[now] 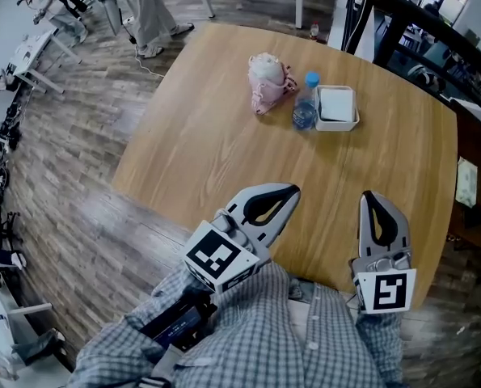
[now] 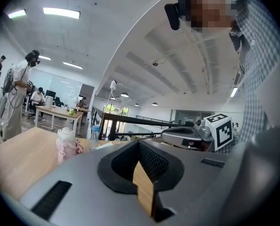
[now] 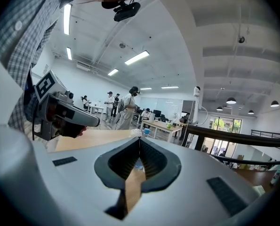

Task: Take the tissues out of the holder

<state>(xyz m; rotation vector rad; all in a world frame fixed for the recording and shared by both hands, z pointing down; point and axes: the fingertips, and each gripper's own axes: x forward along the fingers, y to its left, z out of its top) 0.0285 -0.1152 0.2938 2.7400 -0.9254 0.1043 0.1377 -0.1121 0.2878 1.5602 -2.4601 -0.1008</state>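
The white tissue holder (image 1: pixel 354 120) stands at the far side of the round wooden table (image 1: pixel 208 152), with a flat stack of white tissues (image 1: pixel 335 103) in it. My left gripper (image 1: pixel 293 191) hangs over the near part of the table, shut and empty, pointing toward the holder. My right gripper (image 1: pixel 368 195) is beside it to the right, also shut with nothing in it. Both are well short of the holder. In the left gripper view the jaws (image 2: pixel 139 144) meet at the tip. The same holds in the right gripper view (image 3: pixel 140 139).
A clear water bottle with a blue cap (image 1: pixel 306 103) stands touching the holder's left side. A pink bottle in a pouch (image 1: pixel 266 82) is left of that. A dark railing (image 1: pixel 418 23) runs behind the table. People stand at desks on the far floor (image 2: pixel 17 93).
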